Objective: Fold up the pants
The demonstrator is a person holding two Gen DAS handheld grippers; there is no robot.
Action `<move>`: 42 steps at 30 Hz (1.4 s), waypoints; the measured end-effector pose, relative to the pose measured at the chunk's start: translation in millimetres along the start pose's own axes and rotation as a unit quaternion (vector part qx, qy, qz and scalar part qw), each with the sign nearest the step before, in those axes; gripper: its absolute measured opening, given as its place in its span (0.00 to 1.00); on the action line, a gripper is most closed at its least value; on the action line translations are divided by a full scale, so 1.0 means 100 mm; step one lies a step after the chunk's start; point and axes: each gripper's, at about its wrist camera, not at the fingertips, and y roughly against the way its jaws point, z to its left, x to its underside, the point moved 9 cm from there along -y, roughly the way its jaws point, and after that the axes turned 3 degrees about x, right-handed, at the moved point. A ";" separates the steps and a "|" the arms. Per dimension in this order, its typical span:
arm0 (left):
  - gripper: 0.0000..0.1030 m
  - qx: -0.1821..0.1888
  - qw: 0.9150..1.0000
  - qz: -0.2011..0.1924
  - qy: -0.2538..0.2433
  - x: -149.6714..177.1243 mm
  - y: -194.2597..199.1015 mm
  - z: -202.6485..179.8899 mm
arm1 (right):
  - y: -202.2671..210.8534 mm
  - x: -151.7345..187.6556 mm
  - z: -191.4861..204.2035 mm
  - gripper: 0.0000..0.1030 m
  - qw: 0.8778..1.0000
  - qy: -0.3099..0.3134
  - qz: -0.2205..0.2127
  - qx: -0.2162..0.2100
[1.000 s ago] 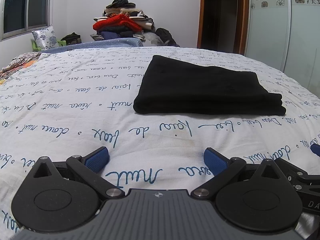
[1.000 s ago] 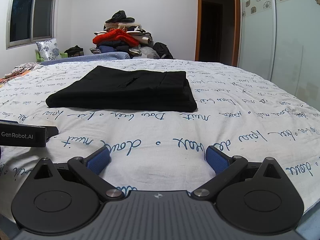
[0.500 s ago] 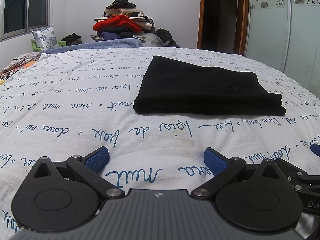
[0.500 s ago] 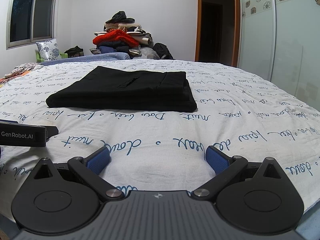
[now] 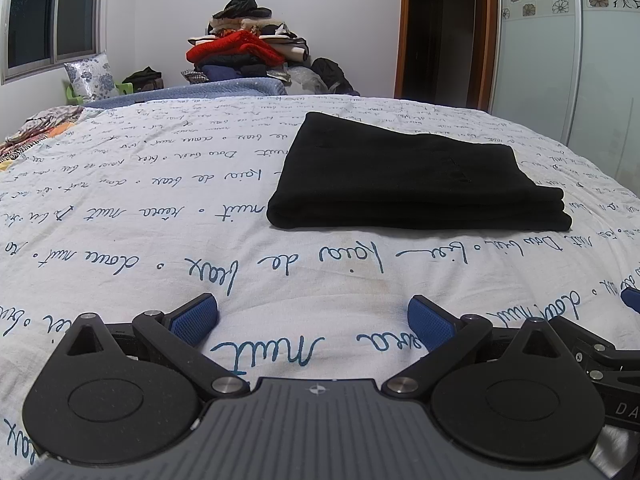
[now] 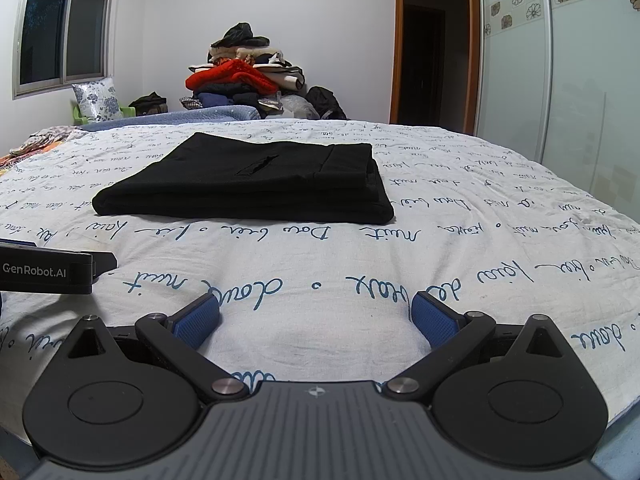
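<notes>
Black pants lie folded into a flat rectangle on the white bedsheet with blue handwriting; they also show in the right wrist view. My left gripper is open and empty, low over the sheet, well short of the pants. My right gripper is open and empty too, near the bed's front edge. The left gripper's body shows at the left edge of the right wrist view.
A pile of clothes is stacked beyond the far side of the bed. A floral pillow sits at the far left under a window. A doorway and a wardrobe door stand at the right.
</notes>
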 end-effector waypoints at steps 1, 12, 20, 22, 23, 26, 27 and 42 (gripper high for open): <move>1.00 0.000 1.000 0.000 0.000 0.00 0.00 0.00 | -0.02 0.00 0.00 1.00 1.000 0.000 0.000 0.000; 1.00 0.002 1.000 0.002 0.001 0.00 0.00 0.00 | 0.00 0.00 -0.05 1.00 1.000 0.000 -0.001 0.000; 1.00 0.002 1.000 0.003 0.003 -0.01 0.01 0.00 | 0.01 0.01 -0.05 1.00 1.000 0.001 0.000 0.000; 1.00 0.002 1.000 0.003 0.003 -0.01 0.01 0.00 | 0.01 0.01 -0.06 1.00 1.000 0.001 -0.001 0.000; 1.00 0.001 1.000 0.003 0.003 -0.01 0.01 0.00 | 0.00 0.01 -0.06 1.00 1.000 0.001 -0.001 0.000; 1.00 0.001 1.000 0.003 0.003 -0.01 0.00 0.00 | 0.02 0.01 -0.07 1.00 1.000 0.001 -0.001 0.000; 1.00 0.001 1.000 0.003 0.003 0.00 0.00 0.00 | 0.02 0.01 -0.07 1.00 1.000 0.001 0.000 0.000; 1.00 0.004 0.999 0.033 0.015 -0.03 -0.02 -0.02 | 0.00 -0.08 -0.27 1.00 0.998 0.008 0.066 -0.016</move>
